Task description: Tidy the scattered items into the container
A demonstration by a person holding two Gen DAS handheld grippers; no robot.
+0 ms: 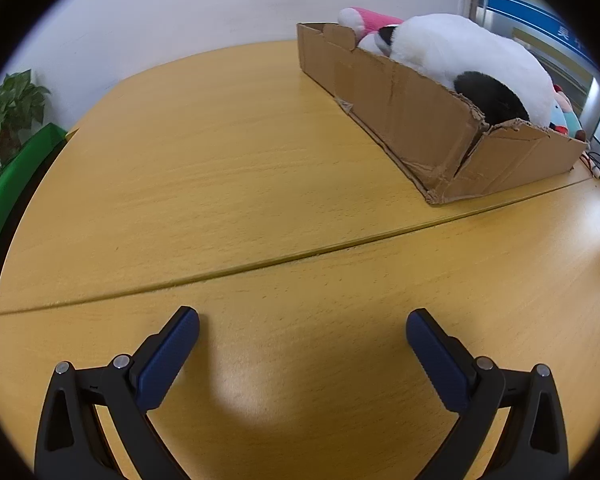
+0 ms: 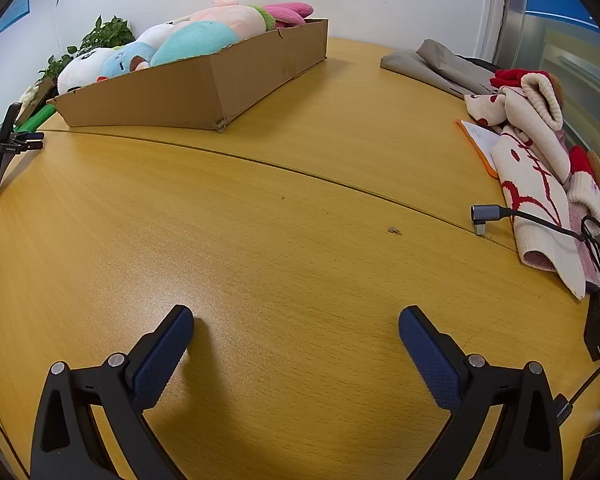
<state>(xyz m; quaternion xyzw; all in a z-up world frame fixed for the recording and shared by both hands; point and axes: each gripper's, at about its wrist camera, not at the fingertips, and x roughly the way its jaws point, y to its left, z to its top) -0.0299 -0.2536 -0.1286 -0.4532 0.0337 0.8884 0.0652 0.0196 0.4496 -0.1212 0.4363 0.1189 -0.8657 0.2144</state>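
On the far left a plant is being glimpsed beside a green edge, well apart from everything else. Low over the bare table the left gripper is being held with its jaws spread wide – nothing is being gripped between its pads. To its right, toward the far side of the table, the box is being shown already loaded: a large white toy with black patches is lying over the rim and a pink toy is poking up at the far end.

In the right wrist view the same box is being seen at upper left, filled with several soft toys. The right gripper is likewise being held wide apart and empty above bare wood. Further right a grey bag, a red-and-white knit and a cable are lying at the table's edge.

The tidying is being judged as nearly or wholly finished – no toy is being seen loose on the table, though it cannot be told whether the knit counts as one of the scattered items
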